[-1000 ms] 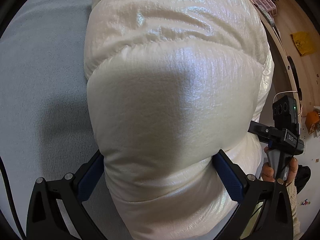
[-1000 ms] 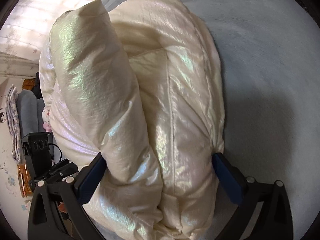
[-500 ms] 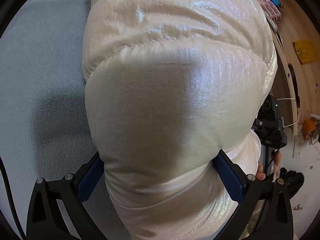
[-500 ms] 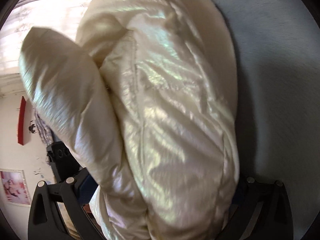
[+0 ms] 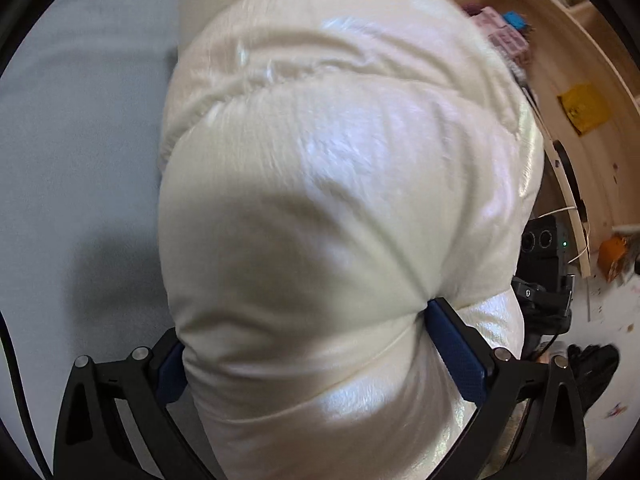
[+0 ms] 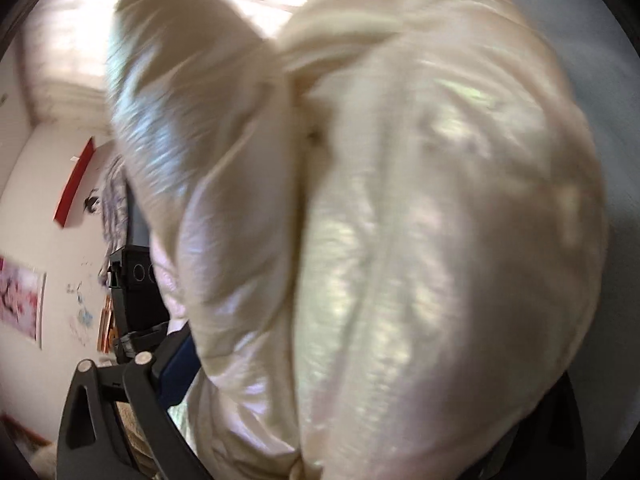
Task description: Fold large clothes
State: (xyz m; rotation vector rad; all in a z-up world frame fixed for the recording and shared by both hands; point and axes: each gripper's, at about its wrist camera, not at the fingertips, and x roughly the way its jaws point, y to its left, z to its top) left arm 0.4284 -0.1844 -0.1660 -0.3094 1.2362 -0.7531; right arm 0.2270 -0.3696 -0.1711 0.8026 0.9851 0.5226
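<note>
pearly cream, glossy quilted fabric fills both views: a puffy jacket bunched into a thick roll over a pale grey bed surface. in the left wrist view the left gripper has its jaws spread wide, yet both blue pads press into the sides of a padded fold and dent it, so it is clenched on the jacket. the bulk of the garment rises ahead of the fingers and hides most of the surface; bare grey shows only along the left side of that view, with a soft shadow beside the roll. at the right edge of that view the other tool's black body shows beside the jacket, with wooden shelving behind it.

in the right wrist view the picture is blurred. the right gripper also stands wide, and its jaws have just been closing a little with the jacket packed between them. one blue pad shows at the lower left, tight against the fabric; the other finger is buried under the padding, so the grip reads as clamped on the jacket. a loose padded flap sticks up at the upper left. grey surface shows at the far right edge.
</note>
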